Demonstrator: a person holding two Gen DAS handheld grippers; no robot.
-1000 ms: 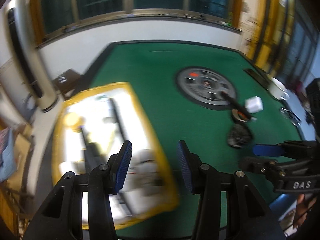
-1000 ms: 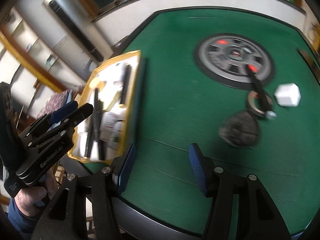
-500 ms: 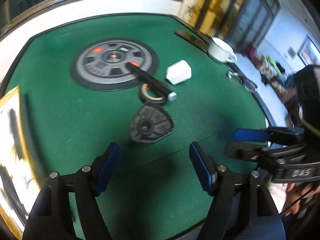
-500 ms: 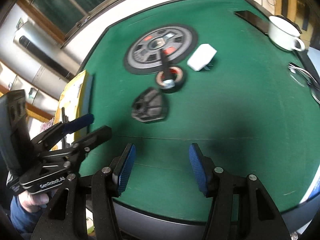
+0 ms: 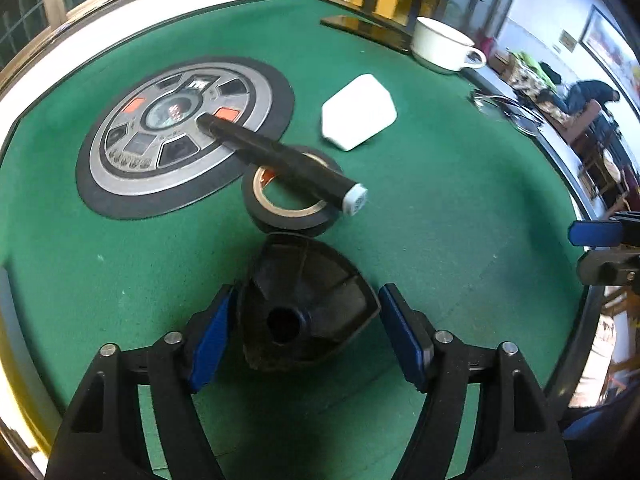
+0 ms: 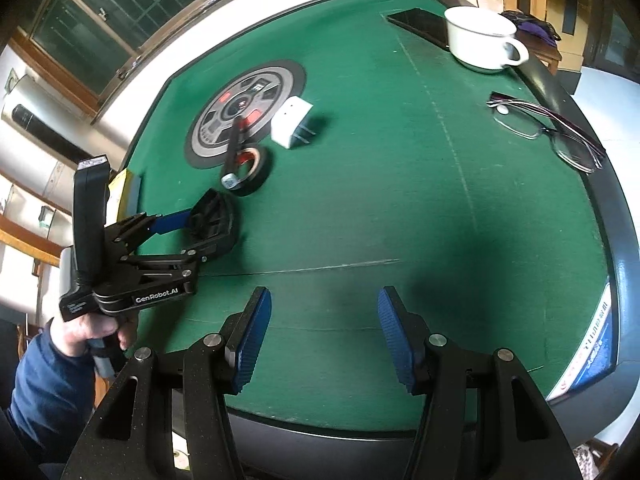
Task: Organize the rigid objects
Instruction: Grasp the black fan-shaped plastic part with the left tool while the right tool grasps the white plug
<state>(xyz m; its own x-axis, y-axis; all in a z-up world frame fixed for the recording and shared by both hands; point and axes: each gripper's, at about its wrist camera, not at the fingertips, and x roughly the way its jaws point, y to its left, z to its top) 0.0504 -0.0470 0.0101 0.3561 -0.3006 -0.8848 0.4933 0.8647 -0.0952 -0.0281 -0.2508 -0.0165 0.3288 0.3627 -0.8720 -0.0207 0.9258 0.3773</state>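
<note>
We've got the left tool (image 5: 306,336) straddling the black triangular part (image 5: 306,300) on the green table (image 5: 440,200). Its jaws have just been closing a bit, w/ the part between them; left pad looks right at the part's edge, right pad stands clear of it, so no grip yet. The part lies flat, just below the black tape roll (image 5: 290,196), its round hole toward our camera and one rounded corner pointing away at the roll. A black marker (image 5: 280,156) rests across the roll, long axis diagonal: black end up-left on the round dial (image 5: 184,132), white end down-right past the roll. A white block (image 5: 358,118) sits right of the dial. Our right tool (image 6: 324,336) hangs open over bare felt, nothing between the pads, well right of the part.
</note>
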